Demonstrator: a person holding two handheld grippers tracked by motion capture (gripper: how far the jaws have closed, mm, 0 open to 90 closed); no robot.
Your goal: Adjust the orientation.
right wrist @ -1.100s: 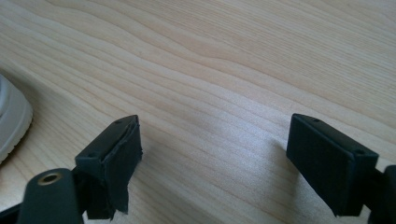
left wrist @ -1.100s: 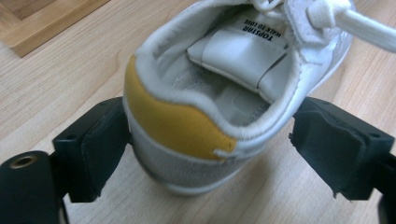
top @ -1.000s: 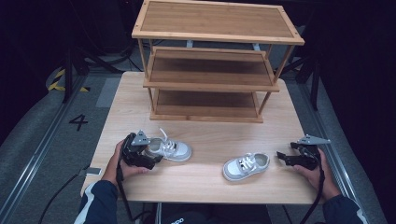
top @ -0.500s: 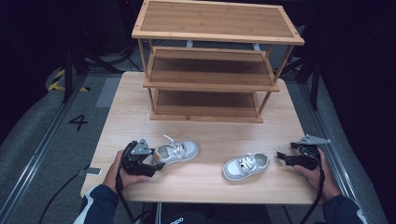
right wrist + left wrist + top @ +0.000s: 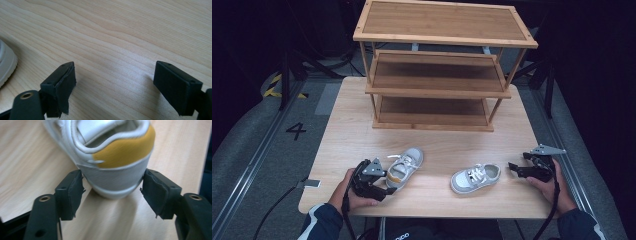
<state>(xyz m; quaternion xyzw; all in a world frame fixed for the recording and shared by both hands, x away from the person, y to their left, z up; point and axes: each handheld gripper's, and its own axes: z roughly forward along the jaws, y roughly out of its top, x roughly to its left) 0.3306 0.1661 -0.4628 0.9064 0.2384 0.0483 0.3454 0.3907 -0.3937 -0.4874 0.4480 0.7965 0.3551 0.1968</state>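
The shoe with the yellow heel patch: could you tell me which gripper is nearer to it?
Left. The left gripper has its fingers either side of that shoe's heel; the right gripper sits by the table's far edge, beyond the other shoe.

A light wooden table (image 5: pixel 352 130) fills the middle of the scene, and a three-tier wooden shelf rack (image 5: pixel 439 60) stands on its far half, every tier bare. Left of the table, a painted number 4 (image 5: pixel 296 131) sits on the grey floor beside a metal rail (image 5: pixel 249 165), with yellow-black striped tape (image 5: pixel 273 86) farther back.
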